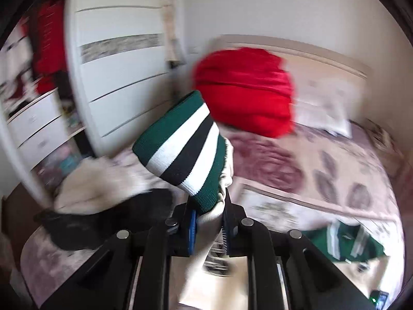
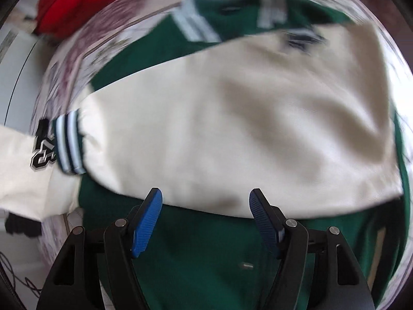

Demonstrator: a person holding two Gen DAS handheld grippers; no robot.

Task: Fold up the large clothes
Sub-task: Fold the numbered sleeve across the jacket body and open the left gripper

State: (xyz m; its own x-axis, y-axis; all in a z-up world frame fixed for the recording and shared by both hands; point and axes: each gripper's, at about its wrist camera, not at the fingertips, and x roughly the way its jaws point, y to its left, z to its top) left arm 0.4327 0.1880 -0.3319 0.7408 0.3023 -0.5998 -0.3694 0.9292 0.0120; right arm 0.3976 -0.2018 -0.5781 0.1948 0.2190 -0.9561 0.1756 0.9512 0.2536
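1. Now, your left gripper [image 1: 210, 222] is closed on the cream sleeve just below its striped cuff [image 1: 184, 149], and it holds this end up above the bed [image 1: 335, 160]. The hold is only on a small bunch of fabric, so a quick pull could make it slip out.
2. Your right gripper [image 2: 205, 215] is wide open with nothing in it, just above the varsity jacket [image 2: 196, 253], which lies spread on the bed with the other cream sleeve [image 2: 232, 134] folded across the green body.
3. If you carry the lifted sleeve too far, it may drag the body and undo that fold.
4. Both views are blurred; the jacket's hem and far edge are cut off, and the chest emblem [image 2: 302, 38] cannot be read.
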